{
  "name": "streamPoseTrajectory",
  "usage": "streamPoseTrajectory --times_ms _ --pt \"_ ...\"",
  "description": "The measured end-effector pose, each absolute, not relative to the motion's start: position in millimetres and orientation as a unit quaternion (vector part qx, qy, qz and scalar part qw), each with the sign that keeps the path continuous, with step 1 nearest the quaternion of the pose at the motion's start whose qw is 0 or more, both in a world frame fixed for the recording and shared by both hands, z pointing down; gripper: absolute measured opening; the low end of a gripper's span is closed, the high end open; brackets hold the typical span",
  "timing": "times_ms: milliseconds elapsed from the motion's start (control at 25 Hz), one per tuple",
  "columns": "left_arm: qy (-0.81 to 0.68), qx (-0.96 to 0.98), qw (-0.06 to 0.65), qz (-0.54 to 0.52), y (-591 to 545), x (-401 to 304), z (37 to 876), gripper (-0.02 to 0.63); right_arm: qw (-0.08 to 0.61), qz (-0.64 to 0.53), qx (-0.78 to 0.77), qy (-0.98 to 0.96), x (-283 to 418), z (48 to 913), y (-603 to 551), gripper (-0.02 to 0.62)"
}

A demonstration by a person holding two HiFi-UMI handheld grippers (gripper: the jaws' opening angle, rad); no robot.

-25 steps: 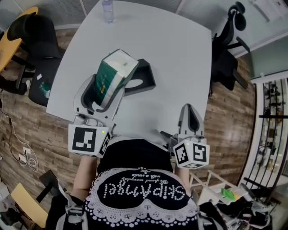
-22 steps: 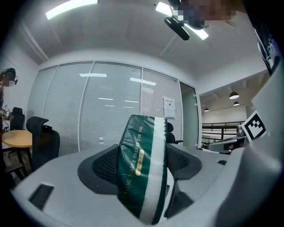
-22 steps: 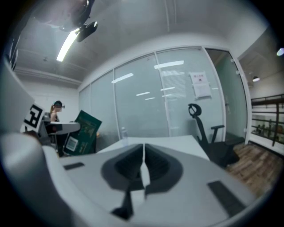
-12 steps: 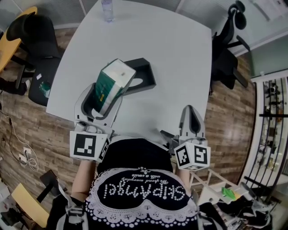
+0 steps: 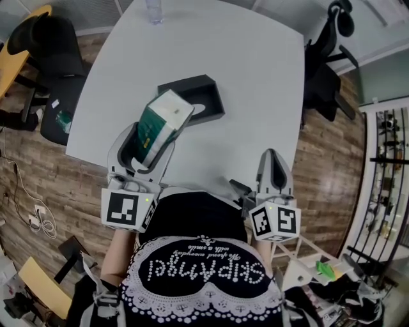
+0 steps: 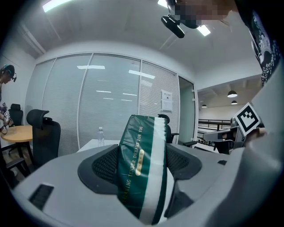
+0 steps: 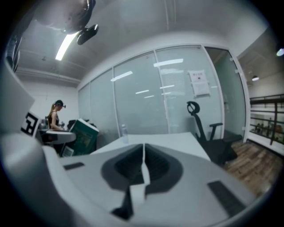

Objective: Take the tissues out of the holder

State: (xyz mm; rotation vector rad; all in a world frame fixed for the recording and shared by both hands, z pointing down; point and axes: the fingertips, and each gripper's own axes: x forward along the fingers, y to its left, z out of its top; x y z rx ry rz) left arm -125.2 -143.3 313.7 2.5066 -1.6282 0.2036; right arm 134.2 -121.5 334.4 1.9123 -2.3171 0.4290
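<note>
A green and white tissue pack (image 5: 160, 121) is lifted clear of the black holder (image 5: 192, 97), which lies on the white table (image 5: 255, 89). My left gripper (image 5: 144, 137) is shut on the pack near the table's front edge. In the left gripper view the tissue pack (image 6: 143, 166) stands upright between the two dark pads (image 6: 104, 165), tilted a little. My right gripper (image 5: 273, 167) hovers at the front right edge of the table, shut with nothing in it. In the right gripper view the right gripper (image 7: 143, 166) has its pads pressed together, and the tissue pack (image 7: 84, 135) shows at the left.
A clear water bottle (image 5: 153, 11) stands at the far edge of the table. Black office chairs (image 5: 48, 45) flank the table on the left and a second chair (image 5: 326, 64) on the right. A glass partition wall (image 6: 102, 102) runs behind the table.
My left gripper has drawn the tissue pack back toward me and a little lower, away from the holder. The right gripper has barely moved.
</note>
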Motion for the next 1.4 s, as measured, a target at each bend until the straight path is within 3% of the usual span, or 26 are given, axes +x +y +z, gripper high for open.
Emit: streamPoseTrajectory --times_ms 440,1400 --pt "-0.535 0.834 0.114 0.07 -132 -125 330 0.345 0.066 0.151 0.629 -0.76 134 340 -113 0.034" --pt "-0.527 0.839 0.113 0.072 -122 -119 329 0.345 0.098 0.14 0.632 -0.756 156 343 -97 0.034"
